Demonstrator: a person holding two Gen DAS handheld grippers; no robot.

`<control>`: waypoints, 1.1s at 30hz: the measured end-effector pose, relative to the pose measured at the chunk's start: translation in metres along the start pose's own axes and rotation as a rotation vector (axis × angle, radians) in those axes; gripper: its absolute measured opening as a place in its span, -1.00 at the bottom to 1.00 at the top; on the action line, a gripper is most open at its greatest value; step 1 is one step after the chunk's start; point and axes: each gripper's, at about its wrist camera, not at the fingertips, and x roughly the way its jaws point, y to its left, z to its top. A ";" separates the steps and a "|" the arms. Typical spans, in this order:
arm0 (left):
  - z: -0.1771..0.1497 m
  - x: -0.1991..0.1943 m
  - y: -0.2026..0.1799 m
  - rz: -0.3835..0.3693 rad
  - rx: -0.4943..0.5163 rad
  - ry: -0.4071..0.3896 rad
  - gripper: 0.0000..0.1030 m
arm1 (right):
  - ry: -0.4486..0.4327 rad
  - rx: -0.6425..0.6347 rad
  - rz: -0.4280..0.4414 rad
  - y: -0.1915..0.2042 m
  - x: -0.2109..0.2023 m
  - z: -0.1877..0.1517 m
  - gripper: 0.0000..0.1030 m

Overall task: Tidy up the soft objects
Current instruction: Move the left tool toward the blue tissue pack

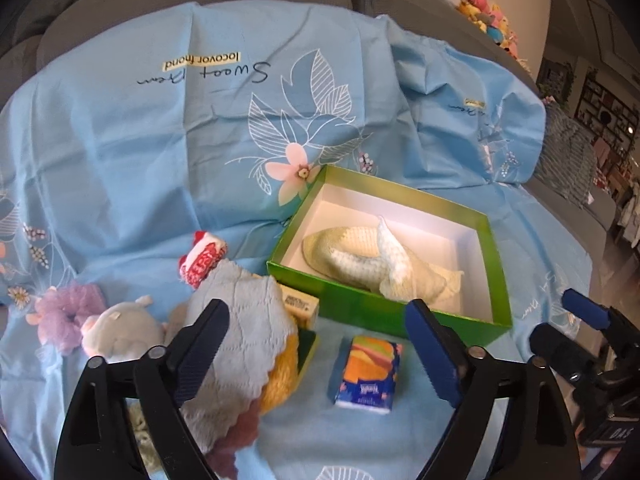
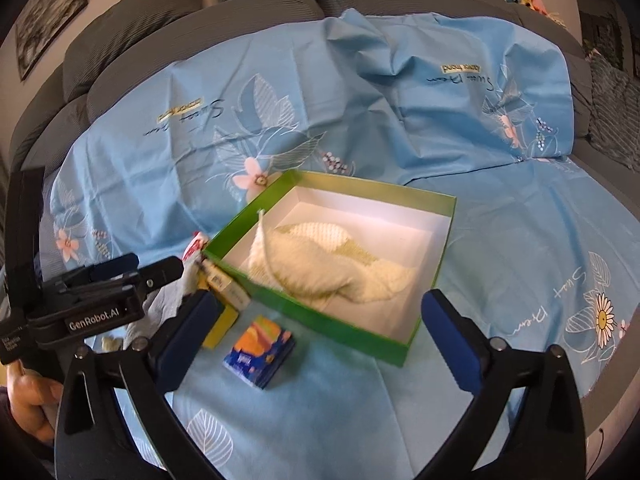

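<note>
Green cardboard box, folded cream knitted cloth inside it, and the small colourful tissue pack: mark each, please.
Green cardboard box (image 1: 372, 312): left wrist view, near outer wall.
Folded cream knitted cloth (image 1: 360, 264): left wrist view, middle of the fold.
Small colourful tissue pack (image 2: 260, 350): right wrist view, top face.

Seating: grey sofa (image 2: 192, 20), corduroy cushions
Cover: blue floral sheet (image 1: 160, 152)
Wall: framed pictures (image 2: 48, 12)
Sofa back: plush toys (image 1: 480, 4)

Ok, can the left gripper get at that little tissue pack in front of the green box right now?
Probably yes. The left gripper is open and empty, and the tissue pack lies flat on the blue sheet between its fingers, nothing covering it.
</note>
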 end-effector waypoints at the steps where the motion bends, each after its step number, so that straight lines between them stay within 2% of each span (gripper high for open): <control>1: -0.002 -0.005 0.000 0.001 0.000 -0.010 0.89 | 0.000 -0.010 0.005 0.003 -0.002 -0.004 0.99; 7: -0.016 -0.030 0.003 0.026 -0.005 -0.052 0.92 | 0.011 -0.053 0.048 0.022 -0.006 -0.022 0.99; 13: -0.028 -0.044 0.007 0.053 -0.008 -0.059 0.92 | 0.000 -0.114 0.056 0.043 -0.012 -0.033 0.99; 21: -0.045 -0.039 0.013 0.043 -0.045 -0.008 0.92 | 0.020 -0.136 0.063 0.052 -0.009 -0.045 0.99; 24: -0.052 -0.033 0.011 0.013 -0.055 0.023 0.92 | 0.034 -0.138 0.069 0.050 -0.004 -0.050 0.99; 33: -0.072 0.002 0.003 -0.156 -0.079 0.143 0.92 | 0.107 -0.188 0.101 0.042 0.021 -0.072 0.99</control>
